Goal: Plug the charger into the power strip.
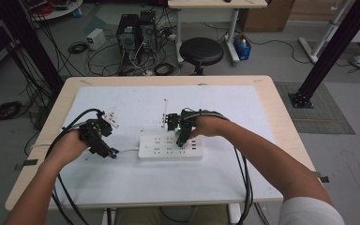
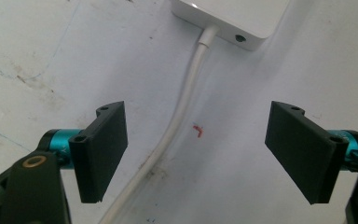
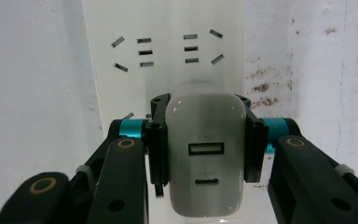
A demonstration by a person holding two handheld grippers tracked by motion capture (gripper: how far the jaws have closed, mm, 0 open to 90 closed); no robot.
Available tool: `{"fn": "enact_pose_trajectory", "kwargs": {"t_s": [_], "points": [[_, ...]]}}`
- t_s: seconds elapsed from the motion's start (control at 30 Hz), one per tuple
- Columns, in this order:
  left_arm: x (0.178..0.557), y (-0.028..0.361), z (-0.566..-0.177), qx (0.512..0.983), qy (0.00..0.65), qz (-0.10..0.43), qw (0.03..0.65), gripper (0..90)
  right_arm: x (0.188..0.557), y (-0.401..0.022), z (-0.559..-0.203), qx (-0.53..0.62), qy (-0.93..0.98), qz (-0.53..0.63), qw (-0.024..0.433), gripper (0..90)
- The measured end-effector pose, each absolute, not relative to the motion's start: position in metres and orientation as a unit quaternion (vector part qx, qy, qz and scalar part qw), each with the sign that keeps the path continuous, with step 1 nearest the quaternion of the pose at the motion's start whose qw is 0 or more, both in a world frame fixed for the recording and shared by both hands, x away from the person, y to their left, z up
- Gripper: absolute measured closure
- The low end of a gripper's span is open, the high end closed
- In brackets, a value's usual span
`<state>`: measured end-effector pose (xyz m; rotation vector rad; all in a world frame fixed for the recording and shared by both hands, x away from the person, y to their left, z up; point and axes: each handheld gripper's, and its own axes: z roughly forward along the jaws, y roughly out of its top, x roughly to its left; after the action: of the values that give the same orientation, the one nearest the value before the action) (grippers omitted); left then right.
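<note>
I am using the power strip (image 1: 170, 146) as my landmark; it is lying flat on the white mat (image 1: 136, 178) covering the counter (image 1: 281, 117), roughly at the mat's middle.

Right hand-held gripper (image 3: 204, 150): its jaws are pinching a white charger (image 3: 206, 154) by its two sides. In the right gripper view the charger's face with two ports is turning toward the camera, and the strip's socket slots are lying just beyond it. I cannot tell whether the charger's prongs are seated in the strip. In the high view this hand-held gripper (image 1: 182, 137) is sitting over the strip's right half.

Left hand-held gripper (image 2: 196, 156): its jaws are standing wide apart and gripping nothing. They are straddling the strip's white cord (image 2: 177, 121) without touching it, just off the strip's left end, where the cord is entering the casing. In the high view this hand-held gripper (image 1: 112, 153) is resting low to the mat, left of the strip.

A small white plug piece (image 1: 111, 120) is lying on the mat, behind and left of the strip.
</note>
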<state>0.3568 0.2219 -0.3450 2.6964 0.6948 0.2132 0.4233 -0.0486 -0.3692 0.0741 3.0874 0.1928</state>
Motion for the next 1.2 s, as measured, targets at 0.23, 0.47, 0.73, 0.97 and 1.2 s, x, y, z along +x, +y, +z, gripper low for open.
{"fn": "enact_pose_trajectory", "kwargs": {"t_s": [0.23, 0.47, 0.73, 0.97, 1.2], "points": [[0.360, 0.223, -0.346, 0.952, 0.244, 0.072, 0.171, 21.0, 0.425, -0.049, -0.370, 0.021, 0.997, 0.065, 0.020, 62.0], [0.360, 0.220, -0.346, 0.954, 0.237, 0.071, 0.170, 21.0, 0.424, -0.049, -0.370, 0.013, 0.998, 0.065, 0.022, 61.8], [0.357, 0.225, -0.344, 0.952, 0.241, 0.075, 0.172, 21.0, 0.424, -0.052, -0.373, 0.014, 0.997, 0.063, 0.031, 51.1], [0.358, 0.226, -0.344, 0.950, 0.244, 0.075, 0.179, 21.0, 0.434, -0.070, -0.348, 0.077, 0.985, 0.156, 0.011, 23.8], [0.357, 0.223, -0.345, 0.953, 0.238, 0.073, 0.174, 21.0, 0.446, -0.093, -0.332, 0.174, 0.969, 0.170, -0.028, 10.9]]}}
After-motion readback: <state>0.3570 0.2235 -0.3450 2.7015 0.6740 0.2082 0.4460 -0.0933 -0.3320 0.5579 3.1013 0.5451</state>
